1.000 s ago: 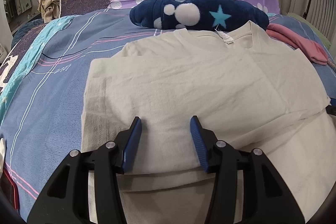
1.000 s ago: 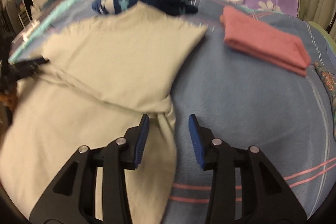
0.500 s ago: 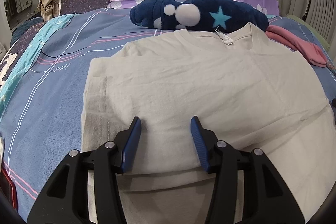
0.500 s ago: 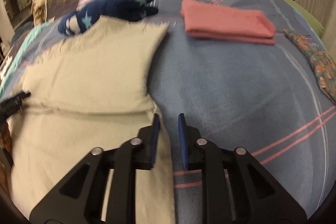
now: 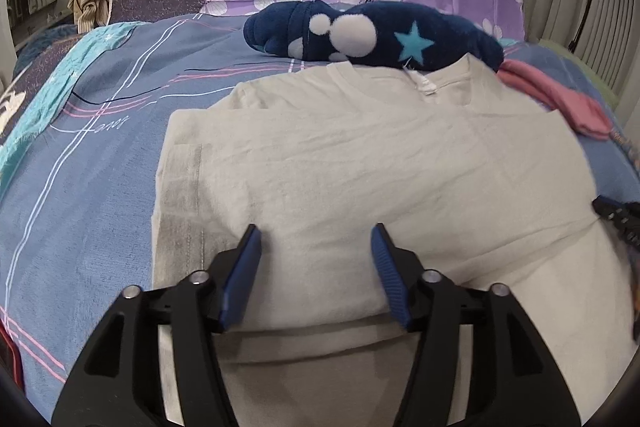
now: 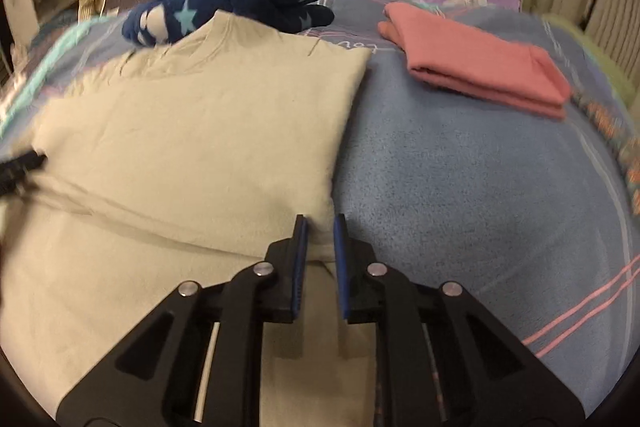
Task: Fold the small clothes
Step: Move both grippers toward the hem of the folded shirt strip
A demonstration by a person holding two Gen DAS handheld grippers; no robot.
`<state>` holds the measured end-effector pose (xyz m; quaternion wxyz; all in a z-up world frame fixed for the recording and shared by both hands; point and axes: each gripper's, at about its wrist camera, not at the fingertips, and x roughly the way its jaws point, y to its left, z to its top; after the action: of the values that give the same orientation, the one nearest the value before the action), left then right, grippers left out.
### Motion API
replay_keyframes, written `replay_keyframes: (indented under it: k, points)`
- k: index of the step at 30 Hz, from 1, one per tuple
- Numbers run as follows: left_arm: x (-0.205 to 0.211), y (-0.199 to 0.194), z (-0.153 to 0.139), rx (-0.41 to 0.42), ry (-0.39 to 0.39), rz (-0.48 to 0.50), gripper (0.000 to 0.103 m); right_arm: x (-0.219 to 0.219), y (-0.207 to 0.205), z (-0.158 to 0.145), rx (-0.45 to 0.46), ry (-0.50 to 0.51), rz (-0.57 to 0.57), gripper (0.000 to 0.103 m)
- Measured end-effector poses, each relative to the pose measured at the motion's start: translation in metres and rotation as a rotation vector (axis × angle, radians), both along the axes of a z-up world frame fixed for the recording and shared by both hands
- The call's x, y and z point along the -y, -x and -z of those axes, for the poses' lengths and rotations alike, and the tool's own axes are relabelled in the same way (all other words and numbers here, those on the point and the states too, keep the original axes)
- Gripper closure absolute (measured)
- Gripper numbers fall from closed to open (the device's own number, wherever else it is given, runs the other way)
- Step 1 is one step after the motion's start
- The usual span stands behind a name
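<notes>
the right gripper (image 6: 320, 223) has narrowed onto the cream shirt's (image 5: 360, 171) folded edge; left gripper (image 5: 316, 239) wide, navy plush (image 5: 372, 35) beyond.

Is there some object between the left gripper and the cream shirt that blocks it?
Nothing visible does. The left gripper hangs open directly over the cream shirt; the navy plush lies beyond the collar.

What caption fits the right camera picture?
Right tongs nearly shut at the cream shirt's edge, pink folded cloth behind.
</notes>
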<state>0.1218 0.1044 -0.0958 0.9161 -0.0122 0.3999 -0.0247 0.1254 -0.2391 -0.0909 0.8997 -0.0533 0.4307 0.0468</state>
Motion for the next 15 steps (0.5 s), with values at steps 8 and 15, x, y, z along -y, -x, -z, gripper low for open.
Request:
replay_keyframes:
  k: [8,15]
  points:
    - [-0.031,0.080,-0.023,0.046,0.041,0.043,0.020,0.013,0.001,0.000,0.001,-0.099,-0.004,0.089]
    - [-0.057,0.143,0.006,-0.061,0.164,0.088,0.020,0.038,0.054,-0.009,-0.076,-0.313,-0.042,0.074]
